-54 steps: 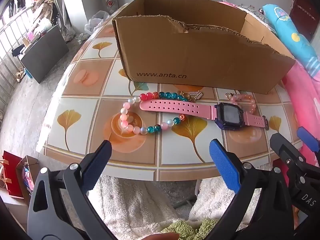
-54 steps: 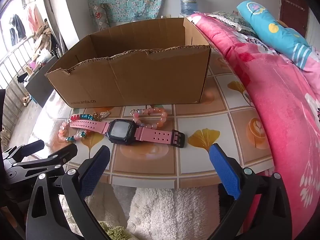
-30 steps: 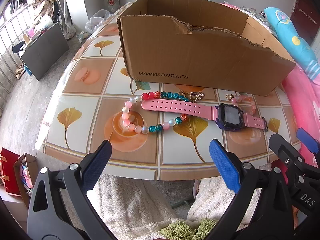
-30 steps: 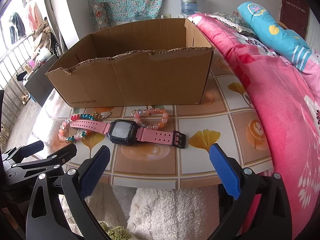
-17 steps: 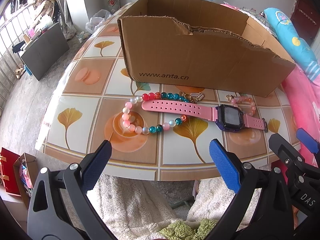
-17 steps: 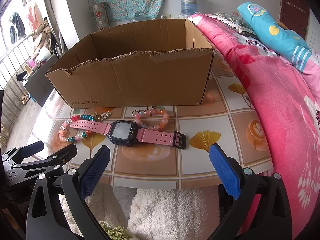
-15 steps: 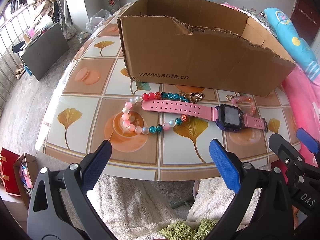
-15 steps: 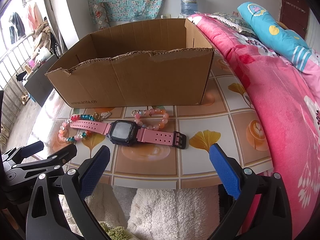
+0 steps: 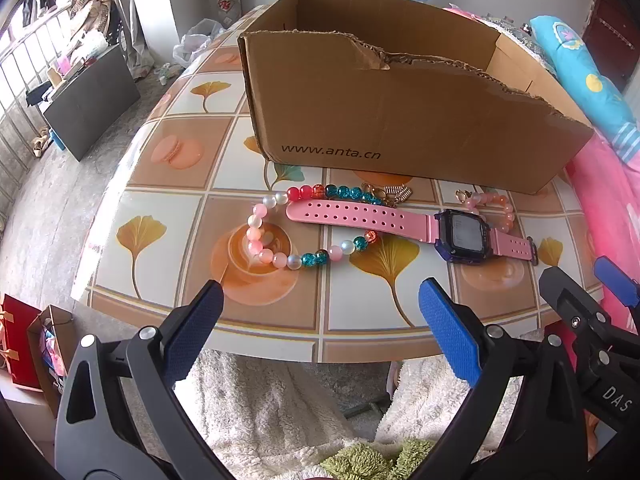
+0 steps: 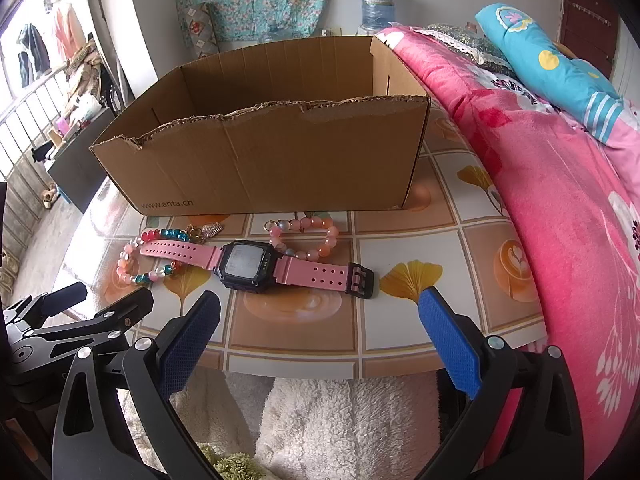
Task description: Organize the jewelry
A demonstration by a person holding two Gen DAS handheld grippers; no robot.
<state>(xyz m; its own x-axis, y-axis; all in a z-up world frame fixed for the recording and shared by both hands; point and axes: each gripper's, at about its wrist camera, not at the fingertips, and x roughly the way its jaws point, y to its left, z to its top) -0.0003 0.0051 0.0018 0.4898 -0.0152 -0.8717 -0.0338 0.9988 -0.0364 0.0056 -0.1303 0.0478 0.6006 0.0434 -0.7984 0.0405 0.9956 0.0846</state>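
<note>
A pink-strapped watch (image 9: pixel 460 234) (image 10: pixel 248 260) lies flat on the tiled table (image 9: pixel 172 216) (image 10: pixel 404 236), in front of an open cardboard box (image 9: pixel 400 120) (image 10: pixel 280 160). A multicoloured bead bracelet (image 9: pixel 280 232) (image 10: pixel 148 256) loops under its left strap. A smaller pink bead bracelet (image 9: pixel 492 208) (image 10: pixel 308 236) rests behind its right strap. Small gold charms (image 9: pixel 390 192) (image 10: pixel 206 230) sit by the box. My left gripper (image 9: pixel 320 332) and right gripper (image 10: pixel 318 336) hover open off the table's near edge, holding nothing.
A pink floral blanket (image 10: pixel 560 184) and a blue pillow (image 10: pixel 552 60) cover a bed right of the table. Fluffy white fabric (image 10: pixel 340 420) lies below the near edge. A dark cabinet (image 9: pixel 88 100) stands on the floor to the left.
Both views have crept slightly forward and steadied. The jewelry lies where it was and both grippers stay open.
</note>
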